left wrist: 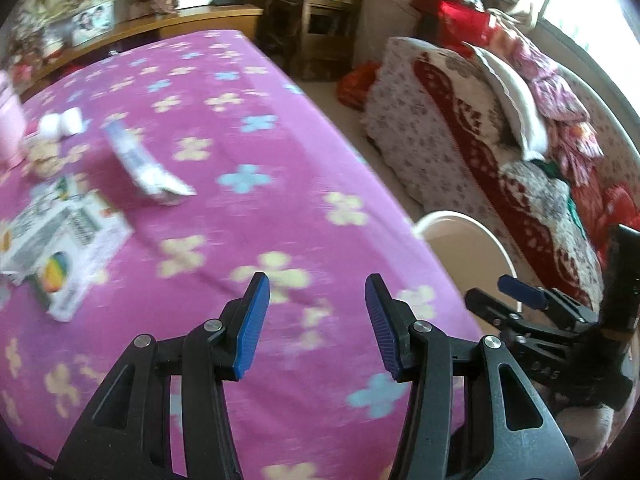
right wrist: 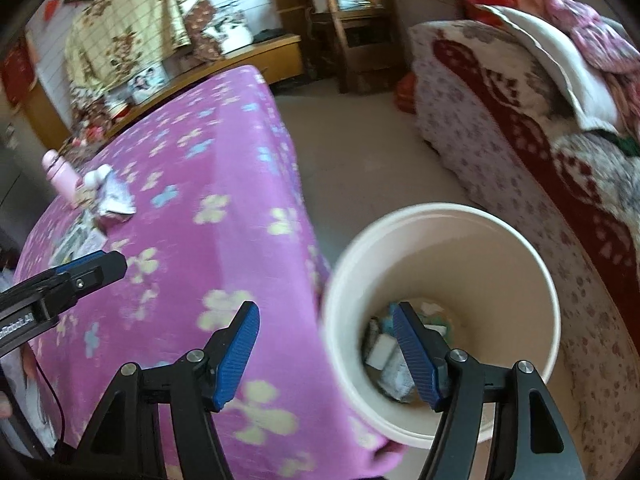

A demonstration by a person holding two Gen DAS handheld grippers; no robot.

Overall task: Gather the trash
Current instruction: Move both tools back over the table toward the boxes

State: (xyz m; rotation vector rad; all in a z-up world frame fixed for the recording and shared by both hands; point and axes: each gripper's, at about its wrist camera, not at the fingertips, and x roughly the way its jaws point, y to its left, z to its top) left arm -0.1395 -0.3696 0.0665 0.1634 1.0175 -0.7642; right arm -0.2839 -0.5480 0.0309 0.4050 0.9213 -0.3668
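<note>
A table under a pink flowered cloth (left wrist: 248,128) carries trash at its left side: a crumpled silver wrapper (left wrist: 144,164), a flat printed carton (left wrist: 60,248) and white round pieces (left wrist: 64,122). My left gripper (left wrist: 316,316) is open and empty above the cloth's near part. A cream bin (right wrist: 440,220) stands on the floor beside the table, with several pieces of trash (right wrist: 384,348) in its bottom. My right gripper (right wrist: 326,344) is open and empty over the bin's near rim. The wrapper also shows in the right wrist view (right wrist: 116,200).
A pink bottle (right wrist: 60,176) stands at the table's far left. A sofa with patterned covers and cushions (right wrist: 520,128) runs along the right. Wooden shelves (right wrist: 352,20) and a low cabinet (left wrist: 192,20) stand at the back. Beige floor (right wrist: 352,152) lies between table and sofa.
</note>
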